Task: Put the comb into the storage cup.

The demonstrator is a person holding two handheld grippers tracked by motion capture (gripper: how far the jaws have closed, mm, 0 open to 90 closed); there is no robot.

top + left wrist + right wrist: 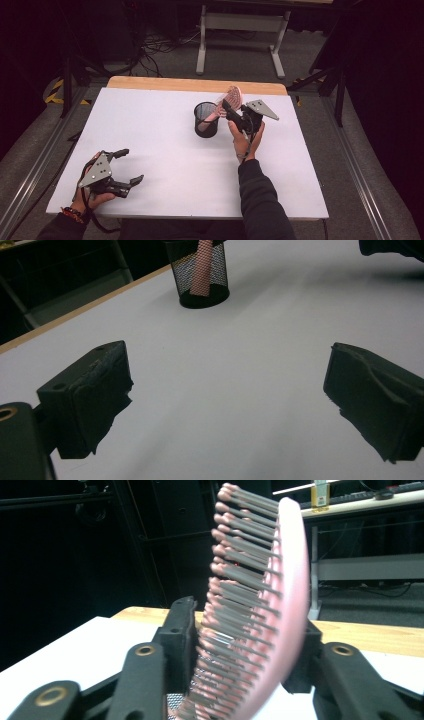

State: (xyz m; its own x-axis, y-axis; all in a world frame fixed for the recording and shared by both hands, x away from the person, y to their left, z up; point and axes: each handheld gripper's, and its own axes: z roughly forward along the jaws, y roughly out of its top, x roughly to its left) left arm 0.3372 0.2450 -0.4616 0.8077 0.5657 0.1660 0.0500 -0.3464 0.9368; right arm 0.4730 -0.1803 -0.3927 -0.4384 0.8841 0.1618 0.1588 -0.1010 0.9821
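White desk [165, 165] filled the high view; the right gripper [231, 111] clamped a pink plastic hairbrush [230, 99] whose handle sat in the black mesh cup [205, 120], while the left gripper [126, 165] rested released. Its own view showed wide jaws. In the right gripper view bristles [240, 595] pressed one jaw; lower straight, then let go.

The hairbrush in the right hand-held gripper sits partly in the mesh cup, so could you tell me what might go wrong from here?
1. The right hand-held gripper clamps the hairbrush across its bristled head; bristles may flex and let it slip.
2. The brush leans with its handle in the light mesh cup; pulling or pushing sideways could tip the cup.
3. The left hand-held gripper rests open far away and cannot steady the cup.
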